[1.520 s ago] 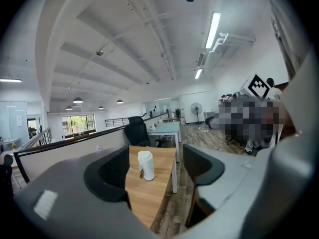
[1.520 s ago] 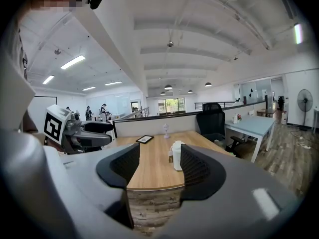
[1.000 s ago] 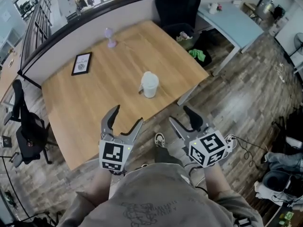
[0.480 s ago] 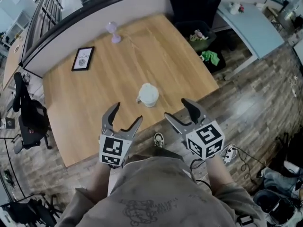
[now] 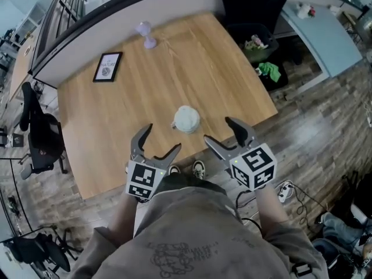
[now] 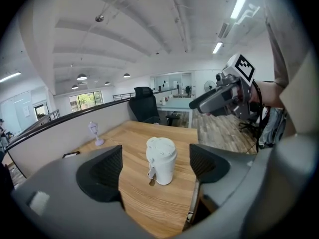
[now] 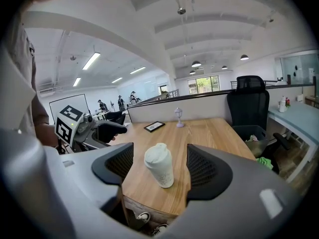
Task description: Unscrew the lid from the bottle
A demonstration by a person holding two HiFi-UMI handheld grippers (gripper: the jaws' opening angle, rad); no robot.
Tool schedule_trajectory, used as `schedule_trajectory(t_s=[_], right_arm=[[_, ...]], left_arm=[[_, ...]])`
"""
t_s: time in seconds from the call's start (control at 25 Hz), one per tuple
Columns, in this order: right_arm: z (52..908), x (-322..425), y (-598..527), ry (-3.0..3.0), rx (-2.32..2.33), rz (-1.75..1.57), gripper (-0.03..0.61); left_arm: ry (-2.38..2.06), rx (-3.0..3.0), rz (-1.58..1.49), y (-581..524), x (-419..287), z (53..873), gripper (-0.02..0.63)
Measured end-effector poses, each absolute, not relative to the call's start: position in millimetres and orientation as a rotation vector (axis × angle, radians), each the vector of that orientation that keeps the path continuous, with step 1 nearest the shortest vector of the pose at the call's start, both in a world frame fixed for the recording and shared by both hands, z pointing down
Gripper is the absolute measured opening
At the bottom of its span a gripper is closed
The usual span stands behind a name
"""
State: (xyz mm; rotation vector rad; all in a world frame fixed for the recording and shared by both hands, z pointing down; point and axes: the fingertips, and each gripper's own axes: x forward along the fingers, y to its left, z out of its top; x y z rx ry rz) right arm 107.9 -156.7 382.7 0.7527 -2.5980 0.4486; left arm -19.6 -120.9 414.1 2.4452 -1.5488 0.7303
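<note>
A white bottle with its white lid on stands upright on the wooden table, near the front edge. A small strap hangs at the bottle's side. My left gripper hovers over the table's front edge, just short and left of the bottle. My right gripper is held off the edge, just right of it. Both pairs of jaws are opening and have nothing between them. In each gripper view the bottle stands a little way ahead, framed by the two fingers but apart from them.
A framed picture and a small lilac lamp figure sit at the table's far side, by a grey partition. A black office chair stands behind the table, another chair at its left. A pale blue desk is at the right.
Both grippers have come closer to the bottle, which now sits just beyond their fingertips. The jaws of both stand a little wider than before.
</note>
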Motion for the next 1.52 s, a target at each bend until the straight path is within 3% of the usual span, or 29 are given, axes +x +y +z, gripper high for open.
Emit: schedule_trajectory(t_s=[0.52,0.6,0.8,0.96,1.24,1.52], right_arm=[[415,67,-173,-2.463,0.639,0.482,0.324],[420,58,-176,-2.434,0.603,0.453,0.324],[435,37,-179,-2.356,0.5,0.348,0.324],[451,23,-175,-2.293,0.397,0.252,0.374],[478,5,-176,-2.191,0.345,0.26,0.383],[495,3,-183,-2.103,0.353,0.28,0.383]], left_arm=[[-1.243,2.563,0.805,-157,-17,491,0.443],[-1.18,2.581,0.79,-161,-12,509,0.479],[-1.046,2.683,0.808,-171,-5,538,0.495],[-0.918,2.779,0.814,-175,5,558,0.495],[-0.712,2.911,0.793,-179,23,580,0.494],[-0.633,2.977,0.782,-187,33,590,0.404]])
